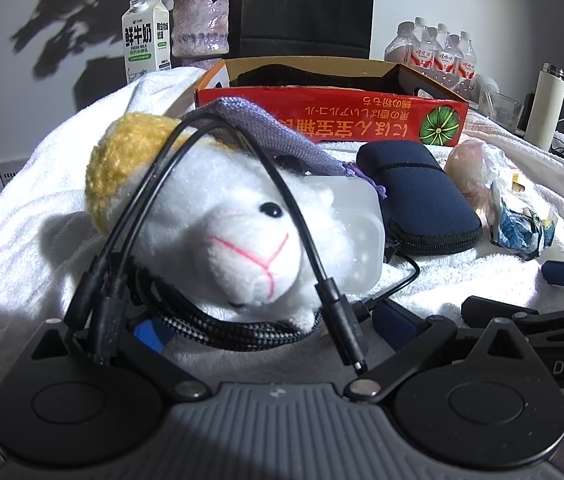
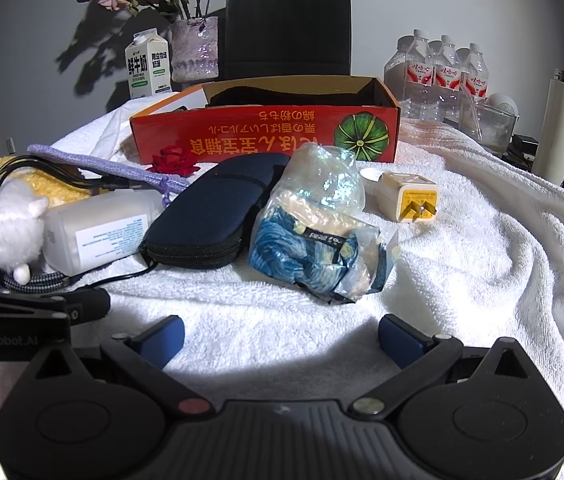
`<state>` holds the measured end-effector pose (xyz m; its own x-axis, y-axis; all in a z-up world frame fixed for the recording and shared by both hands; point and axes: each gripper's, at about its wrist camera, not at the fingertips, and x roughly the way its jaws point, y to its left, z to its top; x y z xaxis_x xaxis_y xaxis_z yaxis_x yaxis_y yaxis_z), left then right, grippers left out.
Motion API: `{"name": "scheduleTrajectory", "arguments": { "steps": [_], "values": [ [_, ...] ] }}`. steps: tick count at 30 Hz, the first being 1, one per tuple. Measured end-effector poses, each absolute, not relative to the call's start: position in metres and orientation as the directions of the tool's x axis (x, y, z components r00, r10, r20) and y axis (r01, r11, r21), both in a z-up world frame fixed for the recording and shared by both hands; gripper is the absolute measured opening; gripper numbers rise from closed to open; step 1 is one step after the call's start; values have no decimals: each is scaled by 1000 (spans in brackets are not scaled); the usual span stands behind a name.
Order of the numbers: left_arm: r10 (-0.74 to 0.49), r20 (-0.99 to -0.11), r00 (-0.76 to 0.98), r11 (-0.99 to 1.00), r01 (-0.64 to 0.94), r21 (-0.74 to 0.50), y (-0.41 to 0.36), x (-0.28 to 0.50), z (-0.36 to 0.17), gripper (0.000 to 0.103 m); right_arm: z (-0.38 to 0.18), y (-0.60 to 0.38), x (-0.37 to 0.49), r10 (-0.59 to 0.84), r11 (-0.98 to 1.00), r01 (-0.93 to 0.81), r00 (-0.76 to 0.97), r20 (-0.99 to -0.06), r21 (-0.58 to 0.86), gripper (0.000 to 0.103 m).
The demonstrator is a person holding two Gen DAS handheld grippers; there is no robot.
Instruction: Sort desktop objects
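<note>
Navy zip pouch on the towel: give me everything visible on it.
The navy zip pouch is a soft, oblong fabric case with a black zipper around its edge, shut, and a thin black cord across its top. It lies flat on the white towel, in front of the red box, between the translucent plastic box and the plastic-wrapped bundle.

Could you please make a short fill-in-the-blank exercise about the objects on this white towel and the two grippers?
1. The black cables are draped over the white plush ____.
2. The dark blue zip pouch lies in front of the ____ cardboard box.
3. Both the left gripper and the right gripper are ____ and hold nothing.
4. The charger plug has a ____ face.

Missing words: sheep; red; open; yellow
</note>
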<state>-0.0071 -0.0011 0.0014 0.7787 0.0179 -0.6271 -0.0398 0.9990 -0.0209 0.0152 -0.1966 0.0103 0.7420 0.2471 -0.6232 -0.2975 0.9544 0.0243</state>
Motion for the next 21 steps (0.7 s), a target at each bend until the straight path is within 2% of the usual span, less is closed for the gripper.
{"name": "scheduleTrajectory", "arguments": {
  "steps": [16, 21],
  "values": [
    [22, -626, 779, 999, -43, -19, -1, -9, 1, 103, 10, -196, 15, 244, 954, -300, 741, -626, 17, 103],
    [-3, -593, 805, 999, -20, -32, 1, -30, 12, 103, 16, -199, 12, 254, 949, -314, 720, -646, 23, 103]
  ]
}}
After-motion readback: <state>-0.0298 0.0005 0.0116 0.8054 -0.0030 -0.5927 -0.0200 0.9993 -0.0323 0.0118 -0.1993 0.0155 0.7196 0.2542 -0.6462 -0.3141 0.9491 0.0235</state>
